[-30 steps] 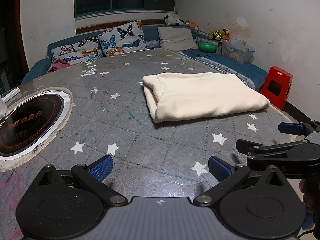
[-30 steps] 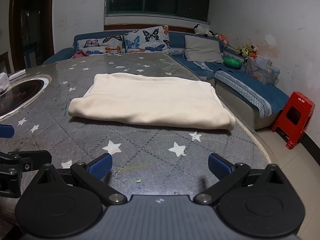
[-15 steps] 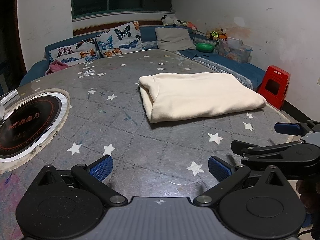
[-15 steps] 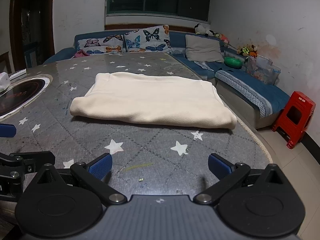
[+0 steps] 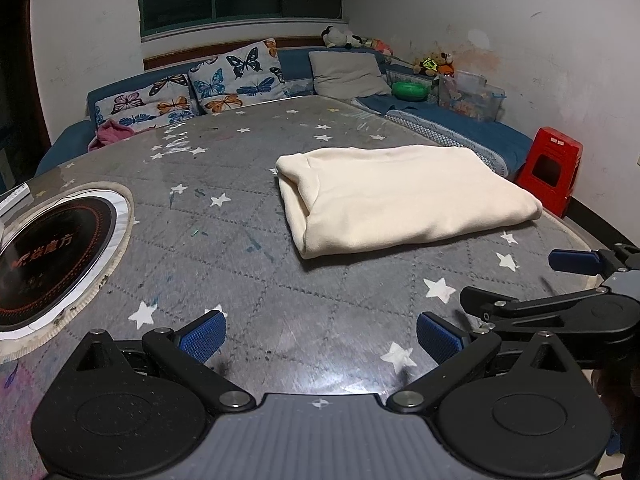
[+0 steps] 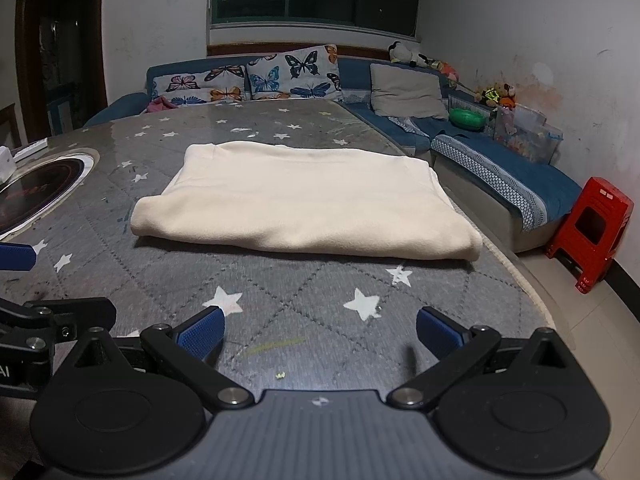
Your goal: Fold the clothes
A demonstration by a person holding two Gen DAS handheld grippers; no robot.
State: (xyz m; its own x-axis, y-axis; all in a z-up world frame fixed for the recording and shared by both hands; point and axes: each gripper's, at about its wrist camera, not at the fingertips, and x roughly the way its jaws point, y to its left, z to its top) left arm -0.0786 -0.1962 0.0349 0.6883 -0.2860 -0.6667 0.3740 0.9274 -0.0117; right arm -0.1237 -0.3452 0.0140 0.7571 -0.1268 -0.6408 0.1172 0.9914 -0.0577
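Dim room with white walls, a dark window, and a round table covered in a grey quilted cloth with white stars (image 5: pixel 248 248) filling most of both views. At the far left, a round black induction hob with a white rim (image 5: pixel 52 248) is set into the tabletop. Behind the table, a blue sofa (image 6: pixel 360 76) runs along the wall with butterfly-print cushions (image 5: pixel 236 76) and a plain grey cushion (image 6: pixel 408 90). The left gripper (image 5: pixel 320 338) hangs low over the near table edge, blue-padded fingers spread wide, nothing between them. The folded cream-coloured garment (image 5: pixel 404 196) lies flat on the table's right half, ahead of both grippers and well apart from them, touched by neither. The right gripper (image 6: pixel 320 336) is just beside the left one at the near edge, fingers likewise spread wide and empty; in the left wrist view it shows side-on at the right border. A green bowl (image 6: pixel 466 118) sits on the sofa's right section, with a clear plastic box (image 6: pixel 524 134) beside it. At far right, a red plastic stool (image 6: pixel 592 232) stands on the floor against the wall.
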